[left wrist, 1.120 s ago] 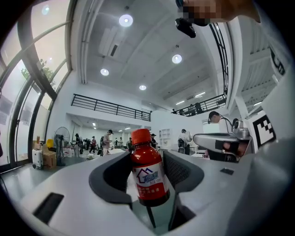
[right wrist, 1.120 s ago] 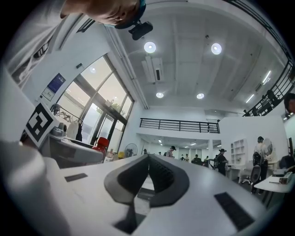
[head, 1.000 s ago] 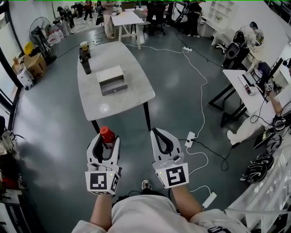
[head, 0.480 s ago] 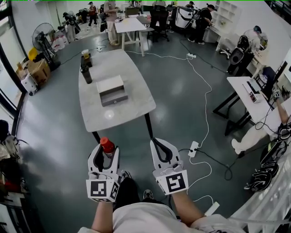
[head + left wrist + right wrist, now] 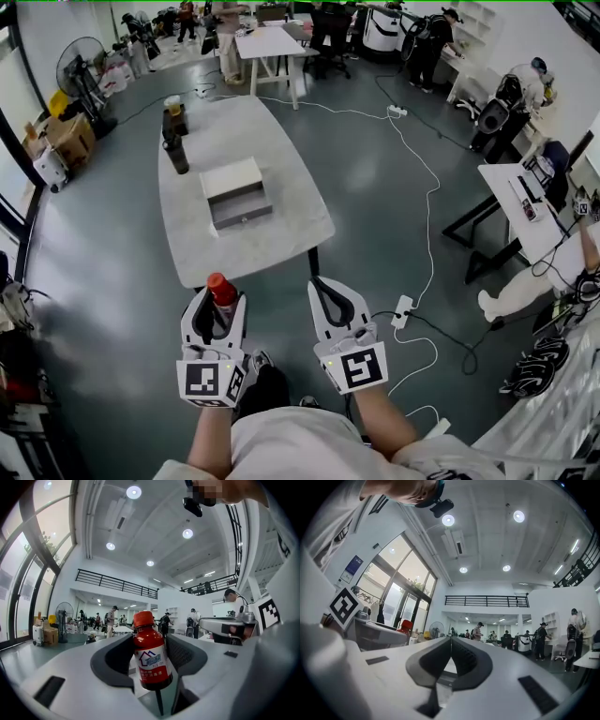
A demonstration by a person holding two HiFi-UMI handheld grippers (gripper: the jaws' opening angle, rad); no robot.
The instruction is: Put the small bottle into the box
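The left gripper point(image 5: 218, 309) clamped the small bottle point(image 5: 150, 656) upright. The right gripper point(image 5: 330, 298) was pressed together, empty. The box point(image 5: 235, 192) sat far ahead on the table point(image 5: 281, 230).

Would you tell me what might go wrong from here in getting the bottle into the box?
The left gripper holds the bottle by its body, with the cap above the jaws, so it might tip or slip.
The box sits in the middle of the table, so a long reach may bump the edge.
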